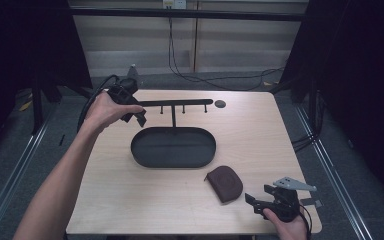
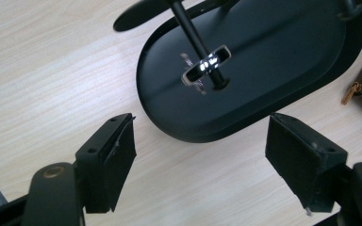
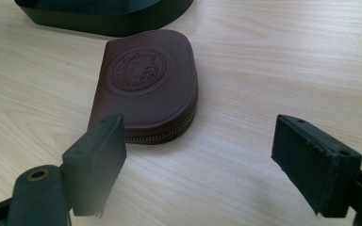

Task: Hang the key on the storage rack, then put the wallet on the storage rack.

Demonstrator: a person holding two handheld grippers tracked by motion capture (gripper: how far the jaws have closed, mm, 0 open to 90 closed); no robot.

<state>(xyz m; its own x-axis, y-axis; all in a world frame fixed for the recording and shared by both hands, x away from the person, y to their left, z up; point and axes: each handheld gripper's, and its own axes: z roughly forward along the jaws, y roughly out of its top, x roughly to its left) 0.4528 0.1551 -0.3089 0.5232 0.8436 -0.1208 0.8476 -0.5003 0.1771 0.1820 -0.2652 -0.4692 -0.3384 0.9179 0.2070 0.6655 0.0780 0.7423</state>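
Note:
A black oval tray (image 1: 195, 152) (image 2: 283, 61) stands mid-table, with a T-shaped stand (image 1: 180, 103) rising from it. A shiny silver ring (image 2: 206, 63) circles the stand's post low down, near the tray floor. My left gripper (image 1: 139, 114) (image 2: 200, 127) is held above the tray's left end beside the crossbar and looks down; it is open with nothing between its jaws. A brown zipped pouch (image 1: 224, 182) (image 3: 143, 80) lies flat in front of the tray. My right gripper (image 1: 260, 196) (image 3: 200, 125) rests open near the table's front right, just short of the pouch.
A small dark disc (image 1: 220, 104) lies on the table at the crossbar's right end. The table's front edge runs right by the right hand (image 1: 287, 227). Cables (image 1: 205, 77) lie on the floor beyond the far edge.

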